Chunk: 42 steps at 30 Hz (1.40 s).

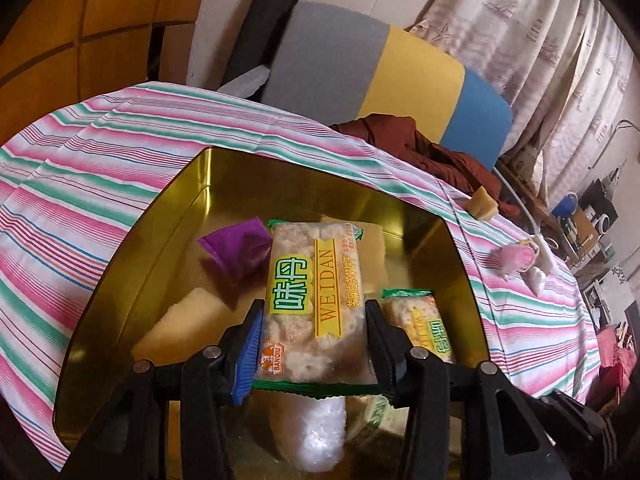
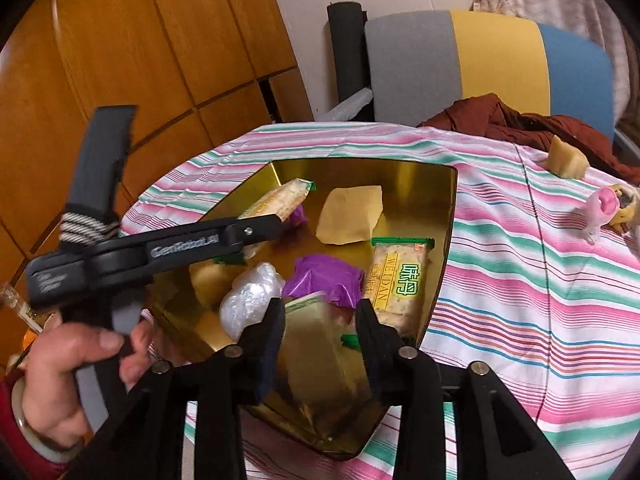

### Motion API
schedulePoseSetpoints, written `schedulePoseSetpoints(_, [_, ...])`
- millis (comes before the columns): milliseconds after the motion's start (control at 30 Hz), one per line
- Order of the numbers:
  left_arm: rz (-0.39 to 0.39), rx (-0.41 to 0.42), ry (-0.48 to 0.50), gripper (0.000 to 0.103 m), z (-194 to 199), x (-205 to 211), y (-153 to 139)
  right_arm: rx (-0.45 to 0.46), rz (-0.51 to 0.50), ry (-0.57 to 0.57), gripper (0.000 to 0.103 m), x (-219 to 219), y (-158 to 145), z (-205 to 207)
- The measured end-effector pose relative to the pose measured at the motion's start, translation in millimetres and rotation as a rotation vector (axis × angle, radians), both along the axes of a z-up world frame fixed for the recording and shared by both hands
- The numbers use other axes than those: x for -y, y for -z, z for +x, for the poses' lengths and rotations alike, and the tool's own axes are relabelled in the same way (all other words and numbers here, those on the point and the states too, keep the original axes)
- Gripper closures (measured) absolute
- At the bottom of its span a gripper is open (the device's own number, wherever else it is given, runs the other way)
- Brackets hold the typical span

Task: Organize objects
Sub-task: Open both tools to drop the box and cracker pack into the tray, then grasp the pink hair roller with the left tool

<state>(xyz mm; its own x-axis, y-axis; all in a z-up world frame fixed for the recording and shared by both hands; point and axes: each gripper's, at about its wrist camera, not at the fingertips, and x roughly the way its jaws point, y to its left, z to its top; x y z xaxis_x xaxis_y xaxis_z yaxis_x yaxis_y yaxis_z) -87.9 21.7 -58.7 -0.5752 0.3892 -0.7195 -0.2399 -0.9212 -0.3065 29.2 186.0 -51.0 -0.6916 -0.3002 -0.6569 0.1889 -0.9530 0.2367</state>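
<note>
Left gripper (image 1: 314, 344) clamped on clear WEIDAN cracker packet (image 1: 316, 300), held above shiny gold rectangular tin (image 1: 120, 280); right gripper (image 2: 320, 320) parted, blurred packet between pads, grip unclear; next: release into tin

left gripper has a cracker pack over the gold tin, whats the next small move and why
Probably lower it a little and open the jaws. The left gripper is clamped on the cracker pack, which already hangs over the gold tin, above the other snacks in it. Loose items such as the yellow block wait on the striped cloth, so freeing this gripper lets sorting go on.
</note>
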Motion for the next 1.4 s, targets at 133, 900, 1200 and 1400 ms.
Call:
schedulePoseSetpoints(133, [-0.012,0.007,0.001,0.054,-7,-2,0,-0.009,-0.014,0.034,0.051,-9,0,8])
schedulePoseSetpoints(900, [-0.003,-0.126,-0.078,0.034,30,-13,-31,0.000,-0.089,0.172,0.042,-61,6,16])
schedulePoseSetpoints(1200, [-0.006,-0.125,0.073,0.034,58,-68,-32,0.015,-0.095,0.288,0.039,-108,10,20])
schedulePoseSetpoints(1400, [-0.016,-0.139,0.174,0.034,75,-104,-36,0.035,-0.064,0.348,0.038,-141,18,24])
